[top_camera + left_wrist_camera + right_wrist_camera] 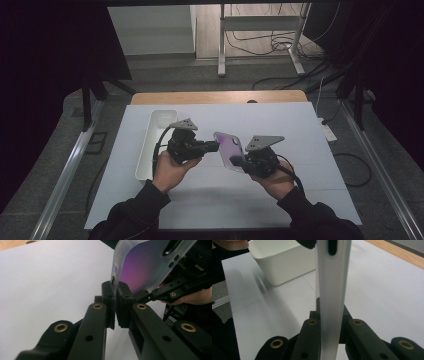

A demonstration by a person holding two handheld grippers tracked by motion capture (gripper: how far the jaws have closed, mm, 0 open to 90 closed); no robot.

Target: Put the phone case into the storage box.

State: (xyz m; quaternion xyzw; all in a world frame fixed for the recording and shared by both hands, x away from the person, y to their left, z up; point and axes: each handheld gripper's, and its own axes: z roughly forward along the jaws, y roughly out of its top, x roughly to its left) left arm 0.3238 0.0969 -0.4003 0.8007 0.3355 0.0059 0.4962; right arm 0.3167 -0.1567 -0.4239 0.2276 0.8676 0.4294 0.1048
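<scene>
Two hand-held grippers meet over the middle of the white table (280,200), with a translucent phone case (229,150) held in the air between them, clear of the surface. In the high view the case shows a purple tint across its face and sits tilted, one end toward each gripper.

Right gripper (239,161): fingers closed narrow on the lower edge of the case. The right gripper view looks along the case edge-on, the frosted strip rising straight up from between the black fingers (312,340).

Left gripper (216,146): fingers (108,302) drawn nearly together at the side edge of the case, just beside a small slot in its rim. The case edge appears to be nipped between the pads, though the exact contact is hard to confirm from this angle.

A long white tray (150,150) lies on the table to the left of the left hand (170,172), well apart from the case.
</scene>
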